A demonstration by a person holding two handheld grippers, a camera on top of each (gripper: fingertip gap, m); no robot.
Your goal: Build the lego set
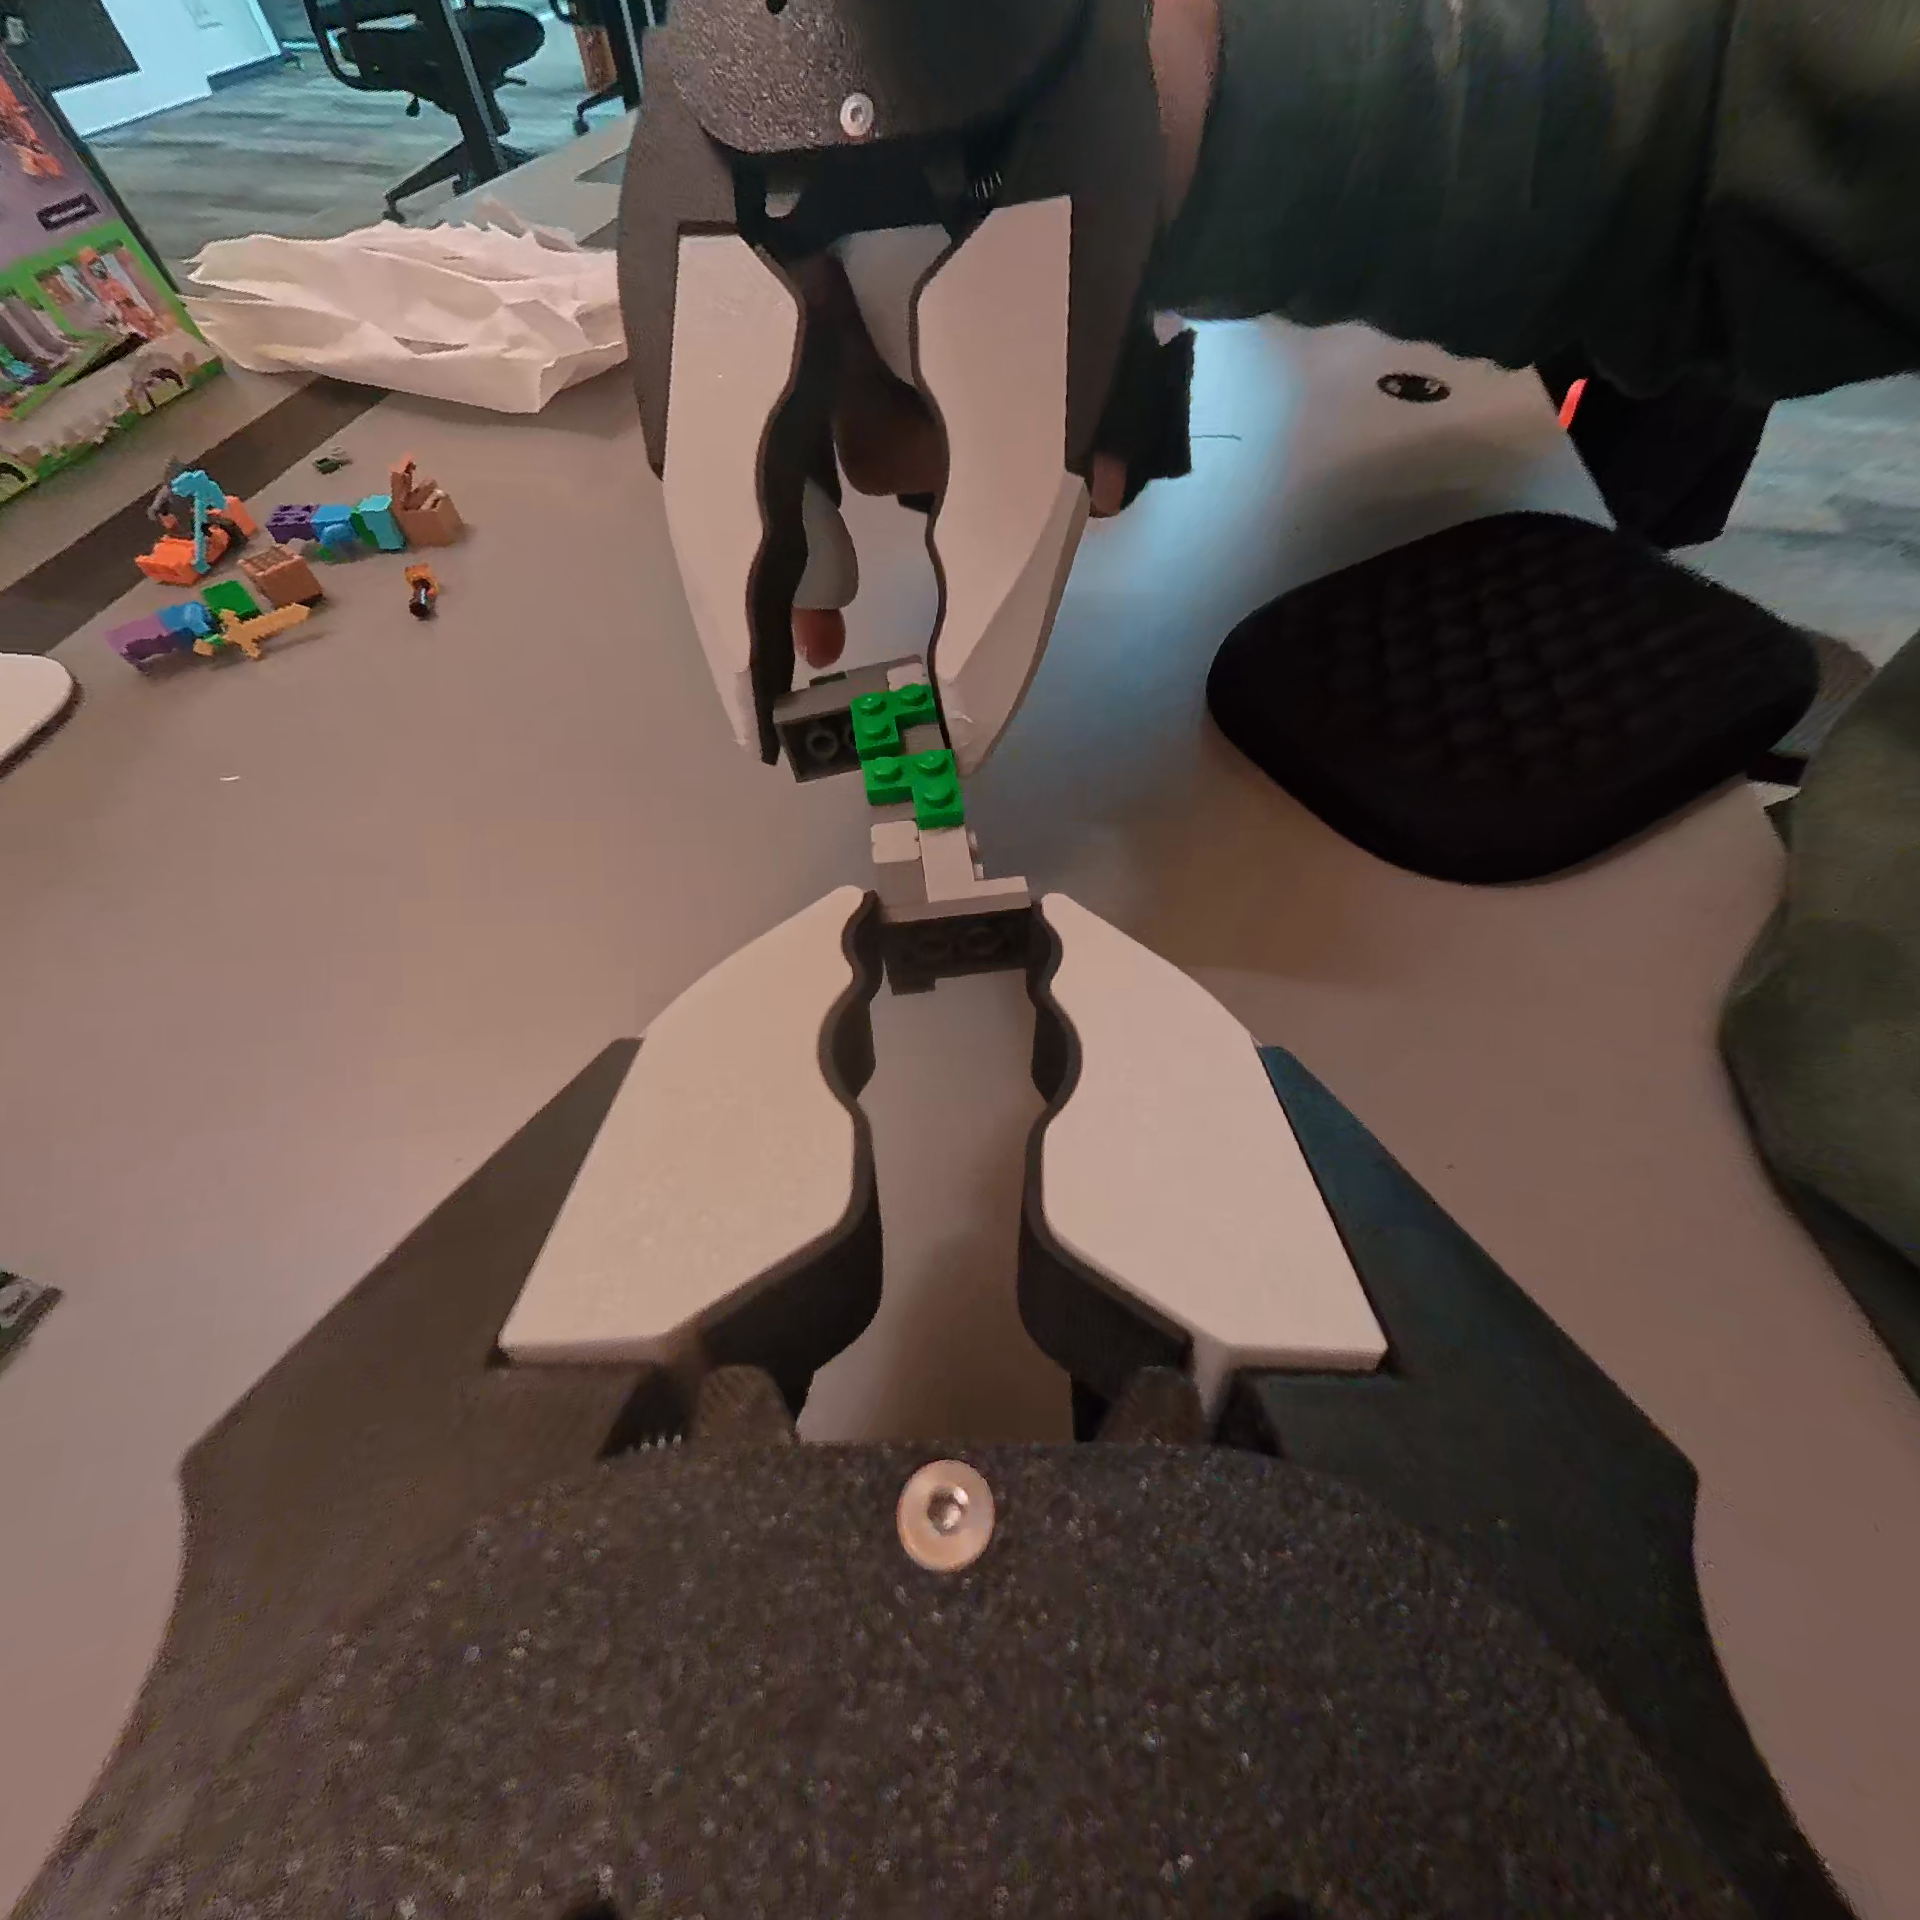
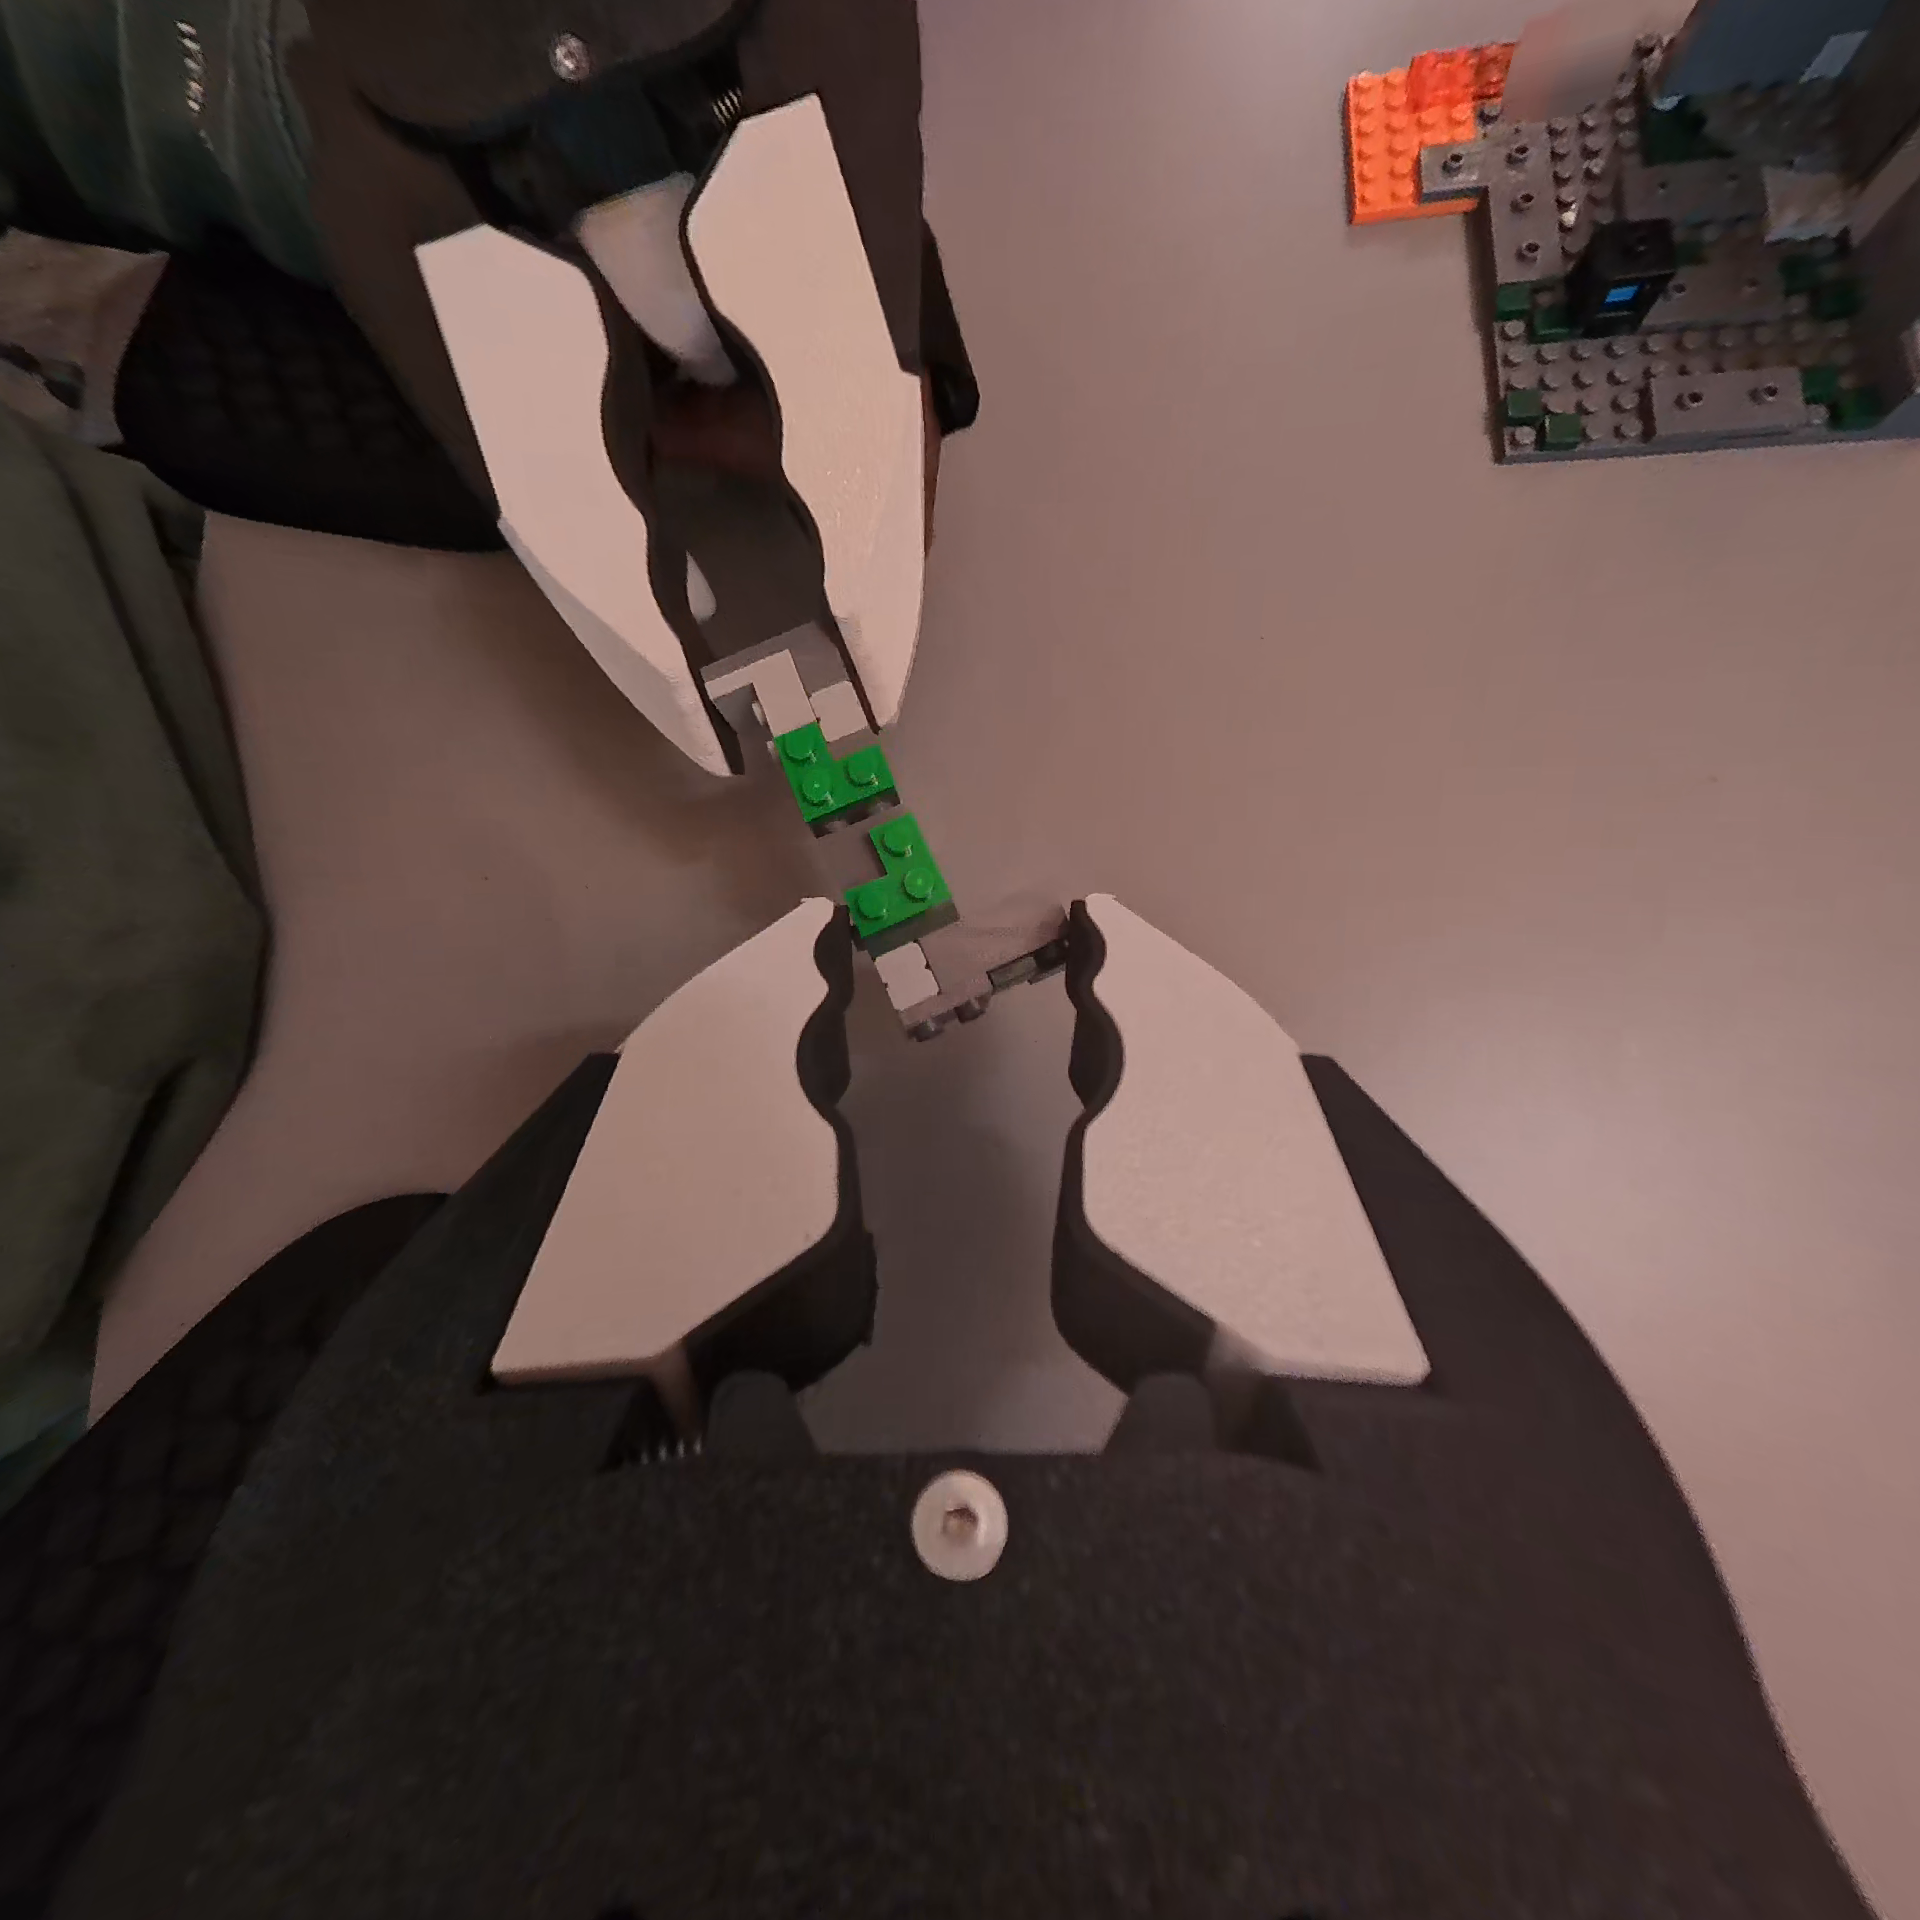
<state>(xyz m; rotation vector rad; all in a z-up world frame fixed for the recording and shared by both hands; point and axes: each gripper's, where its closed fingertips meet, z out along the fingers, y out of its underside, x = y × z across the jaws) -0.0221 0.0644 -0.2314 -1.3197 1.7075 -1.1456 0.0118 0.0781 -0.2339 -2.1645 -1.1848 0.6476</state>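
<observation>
The grey strip with green plates [image 1: 914,769] is held off the surface [image 1: 468,935], its long axis running straight from one hand-held gripper to the other, so each end lies dead ahead of the fingers facing it. The left hand-held gripper [image 1: 956,940] is pinching the grey end nearest it, and the right hand-held gripper [image 2: 961,956] has its fingers about the opposite end, apparently pinching it too, though contact on one side is hard to confirm. Neither is nearer; the larger grey build [image 2: 1683,312] stands well apart, toward the surface's far right in the right wrist view.
</observation>
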